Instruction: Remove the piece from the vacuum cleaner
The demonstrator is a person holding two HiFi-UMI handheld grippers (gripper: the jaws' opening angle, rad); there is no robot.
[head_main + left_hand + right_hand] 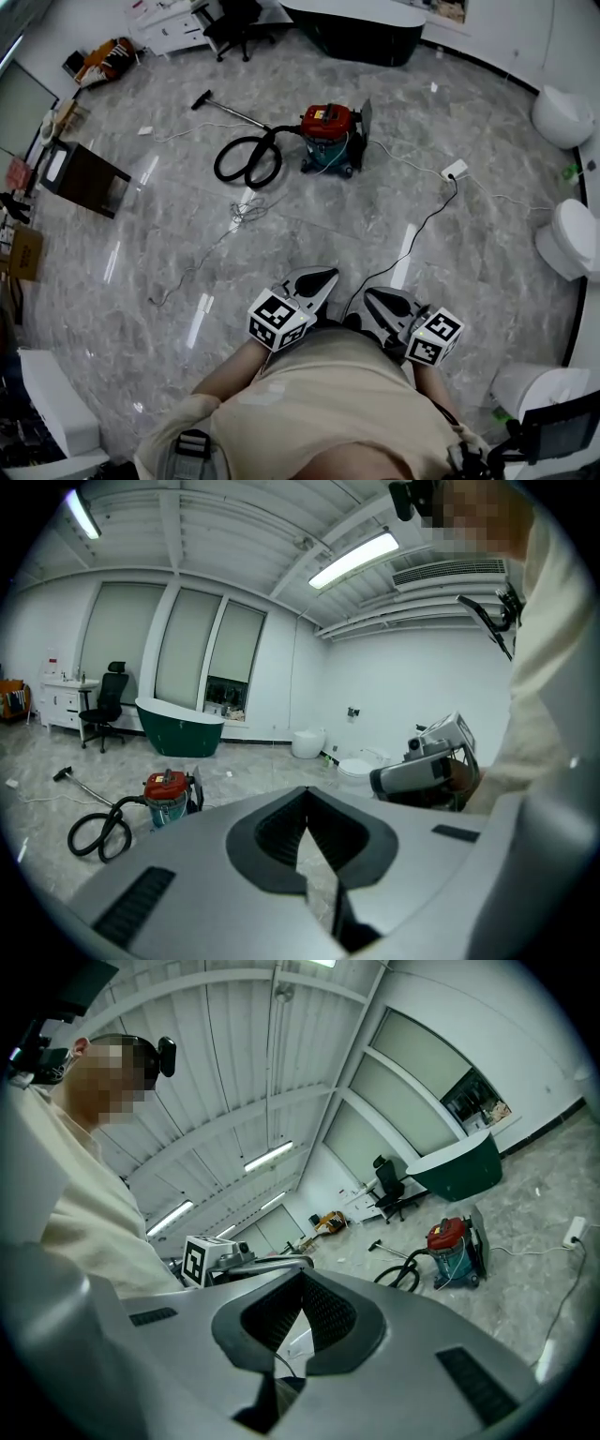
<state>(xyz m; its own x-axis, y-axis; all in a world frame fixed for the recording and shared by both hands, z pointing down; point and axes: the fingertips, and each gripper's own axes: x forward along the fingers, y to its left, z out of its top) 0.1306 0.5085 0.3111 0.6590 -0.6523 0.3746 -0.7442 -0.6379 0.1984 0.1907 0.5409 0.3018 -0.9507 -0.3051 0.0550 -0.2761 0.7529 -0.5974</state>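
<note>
Head view — left gripper [322, 277], right gripper [372, 300] pinched closed (empty); vacuum cleaner [328, 136] well apart

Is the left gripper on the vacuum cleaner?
No, the left gripper is by the person's body; the vacuum cleaner stands far off.

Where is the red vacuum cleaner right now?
In the head view the vacuum cleaner stands on the floor at upper middle, its black hose coiled on its left and the dark bathtub beyond it.

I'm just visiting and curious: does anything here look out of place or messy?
Somewhat: thin loose cables trail across the grey marble floor around the red-lidded teal vacuum cleaner, whose black hose lies coiled beside it.
</note>
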